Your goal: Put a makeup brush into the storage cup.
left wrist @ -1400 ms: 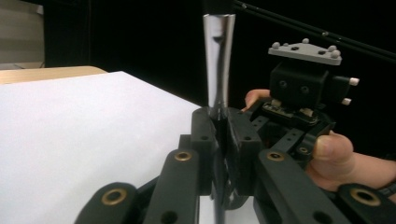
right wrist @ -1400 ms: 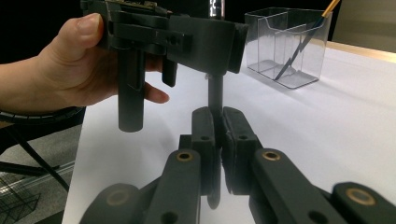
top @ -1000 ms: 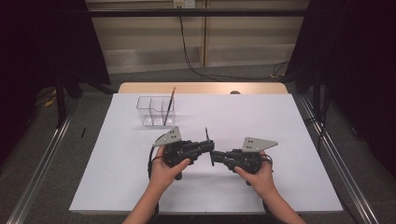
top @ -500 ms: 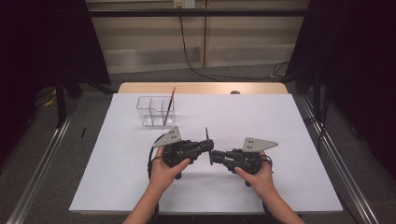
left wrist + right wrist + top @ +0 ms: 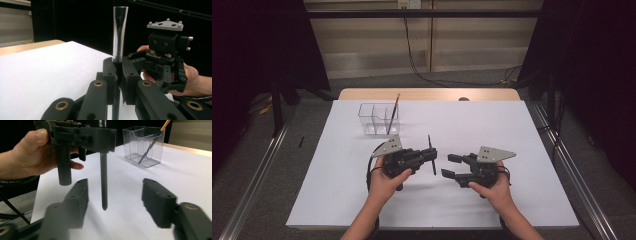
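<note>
Left gripper (image 5: 424,156) clamped tight on one dark pen (image 5: 431,155), held upright over the white table sheet (image 5: 337,190). Right gripper (image 5: 451,165) jaws just opened, apart, nothing between them, just beside the pen. One clear three-compartment holder (image 5: 378,119) behind, one orange-tipped pencil (image 5: 392,114) inside.

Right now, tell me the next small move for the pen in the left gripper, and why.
Probably carry the dark pen toward the clear organizer at the table's far left. The left gripper is shut on the pen, holding it upright. The right gripper has just been opening and stands apart from it with nothing between its jaws. One pencil already leans in the organizer.
</note>
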A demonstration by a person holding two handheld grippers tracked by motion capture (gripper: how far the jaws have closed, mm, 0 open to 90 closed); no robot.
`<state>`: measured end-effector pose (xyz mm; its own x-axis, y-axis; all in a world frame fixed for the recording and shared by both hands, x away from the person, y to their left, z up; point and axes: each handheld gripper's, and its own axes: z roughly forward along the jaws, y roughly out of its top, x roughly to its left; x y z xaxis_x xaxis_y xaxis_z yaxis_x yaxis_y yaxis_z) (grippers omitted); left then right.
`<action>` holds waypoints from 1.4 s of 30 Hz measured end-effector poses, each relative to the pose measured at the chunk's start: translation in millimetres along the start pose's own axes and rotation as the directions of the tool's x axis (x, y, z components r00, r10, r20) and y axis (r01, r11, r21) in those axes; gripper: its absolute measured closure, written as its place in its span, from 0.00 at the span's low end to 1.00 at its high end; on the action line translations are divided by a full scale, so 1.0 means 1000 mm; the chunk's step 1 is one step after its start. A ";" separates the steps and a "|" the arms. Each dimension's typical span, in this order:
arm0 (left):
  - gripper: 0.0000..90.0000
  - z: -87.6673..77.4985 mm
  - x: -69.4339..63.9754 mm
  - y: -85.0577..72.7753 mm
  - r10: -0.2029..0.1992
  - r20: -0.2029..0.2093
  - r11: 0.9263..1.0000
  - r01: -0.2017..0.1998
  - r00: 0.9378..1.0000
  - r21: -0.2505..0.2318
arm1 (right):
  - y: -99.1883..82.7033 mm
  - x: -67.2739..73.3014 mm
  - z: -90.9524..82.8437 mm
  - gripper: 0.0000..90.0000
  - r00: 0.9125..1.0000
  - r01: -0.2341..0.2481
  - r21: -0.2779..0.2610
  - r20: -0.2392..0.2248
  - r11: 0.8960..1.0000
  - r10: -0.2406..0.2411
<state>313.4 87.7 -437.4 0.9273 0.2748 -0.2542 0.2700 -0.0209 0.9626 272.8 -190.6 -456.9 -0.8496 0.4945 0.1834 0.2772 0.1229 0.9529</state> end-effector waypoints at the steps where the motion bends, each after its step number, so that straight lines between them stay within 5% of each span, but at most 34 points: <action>1: 0.93 0.000 0.000 0.000 -0.002 0.000 1.000 0.002 1.000 -0.002 | 0.000 0.000 0.000 0.34 1.000 0.000 0.006 0.001 1.000 0.000; 14: 0.93 -0.003 0.001 0.001 0.008 -0.013 1.000 -0.008 1.000 0.005 | 0.000 -0.006 -0.012 0.13 0.998 0.032 0.038 0.045 0.999 -0.034; 29: 0.93 -0.002 0.002 0.003 0.017 -0.018 1.000 -0.017 1.000 0.009 | -0.004 -0.017 -0.037 0.07 0.994 0.008 0.033 0.107 0.999 -0.012; 42: 0.93 -0.004 0.003 0.004 0.023 -0.030 1.000 -0.023 0.999 0.017 | -0.006 -0.022 -0.053 0.01 0.995 0.022 0.038 0.096 0.999 -0.025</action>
<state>316.5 92.0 -434.2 0.9252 0.3025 -0.2291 0.2534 -0.0433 0.9664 266.2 -248.1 -454.0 -0.8092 0.5718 0.1349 0.2756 0.1666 0.9467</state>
